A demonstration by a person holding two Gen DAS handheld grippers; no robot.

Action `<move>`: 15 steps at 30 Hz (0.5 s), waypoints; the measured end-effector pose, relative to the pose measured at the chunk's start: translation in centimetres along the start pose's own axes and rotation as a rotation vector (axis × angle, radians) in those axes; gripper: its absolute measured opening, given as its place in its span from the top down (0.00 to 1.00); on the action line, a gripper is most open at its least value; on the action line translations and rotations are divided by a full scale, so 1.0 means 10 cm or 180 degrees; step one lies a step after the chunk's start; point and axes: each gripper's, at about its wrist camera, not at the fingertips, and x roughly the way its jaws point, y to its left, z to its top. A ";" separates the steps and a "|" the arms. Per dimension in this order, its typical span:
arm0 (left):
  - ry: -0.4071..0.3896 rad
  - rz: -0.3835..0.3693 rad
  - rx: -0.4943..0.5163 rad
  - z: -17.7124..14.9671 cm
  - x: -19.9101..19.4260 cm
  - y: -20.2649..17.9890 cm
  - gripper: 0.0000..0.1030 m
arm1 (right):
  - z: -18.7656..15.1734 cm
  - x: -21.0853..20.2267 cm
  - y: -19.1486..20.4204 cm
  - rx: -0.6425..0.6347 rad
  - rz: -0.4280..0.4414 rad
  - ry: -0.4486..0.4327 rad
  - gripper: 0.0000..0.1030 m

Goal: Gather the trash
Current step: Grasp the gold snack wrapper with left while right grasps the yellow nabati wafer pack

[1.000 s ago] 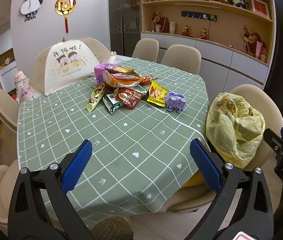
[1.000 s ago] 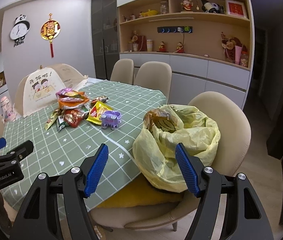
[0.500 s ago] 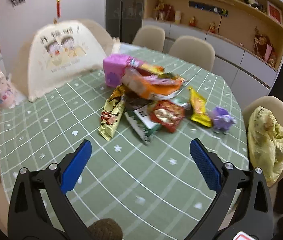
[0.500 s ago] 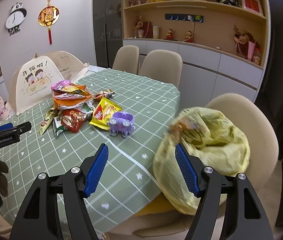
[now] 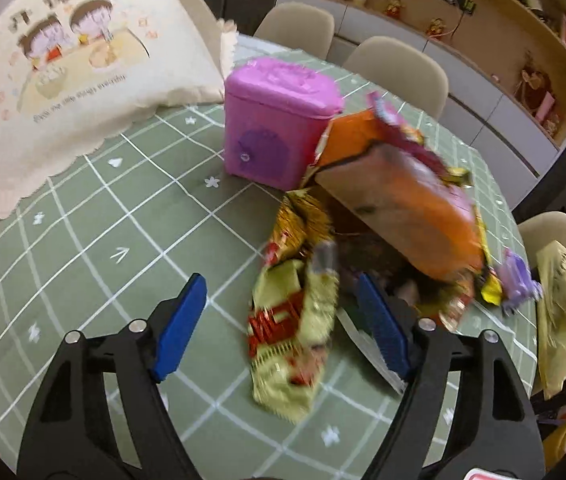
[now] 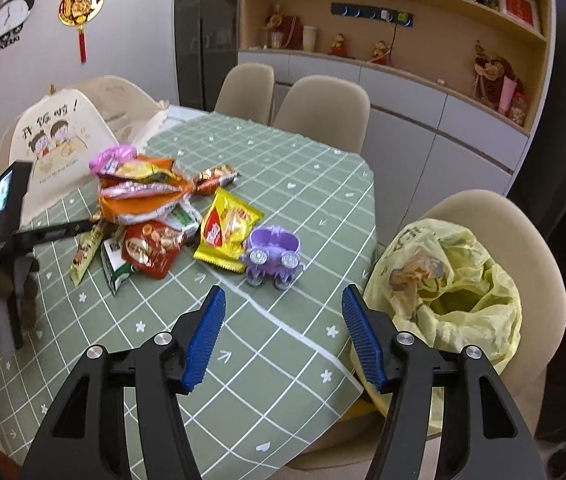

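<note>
A heap of snack wrappers lies on the green checked tablecloth (image 5: 95, 248). A yellow-green wrapper (image 5: 291, 320) lies between the pads of my left gripper (image 5: 283, 328). Its jaws are closing and the pads stand clear of the wrapper. An orange bag (image 5: 403, 200) leans over the heap just behind. My right gripper (image 6: 283, 338) hovers over the table's near edge, its jaws closing with nothing between them. Ahead of it lie a yellow wrapper (image 6: 227, 232) and a red wrapper (image 6: 151, 248). A yellow trash bag (image 6: 463, 292) sits open on the chair at its right.
A pink box (image 5: 275, 128) stands behind the heap, with a cream mesh food cover (image 5: 75, 80) to its left. A purple toy car (image 6: 273, 254) sits near the yellow wrapper. Beige chairs (image 6: 323, 108) ring the table, and cabinets with shelves line the far wall.
My left gripper has moved forward and down onto the wrapper heap and its jaws have narrowed. My right gripper has swung left from the yellow bag toward the table, its jaws slightly narrower.
</note>
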 end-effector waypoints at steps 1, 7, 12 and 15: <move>0.0050 -0.0007 -0.0020 0.03 0.08 0.01 0.31 | 0.00 0.03 0.00 0.0007 -0.0008 0.0029 0.44; 0.0286 -0.0004 -0.0180 0.05 0.30 0.04 0.53 | 0.01 0.30 -0.01 -0.0037 0.0110 0.0158 0.44; 0.0214 0.0111 -0.0210 -0.10 0.00 -0.03 0.66 | 0.20 0.63 -0.02 -0.0087 0.0374 0.0131 0.44; 0.0211 0.0176 -0.0335 -0.25 -0.29 -0.09 0.67 | 0.40 0.85 0.01 -0.0160 0.0561 0.0091 0.44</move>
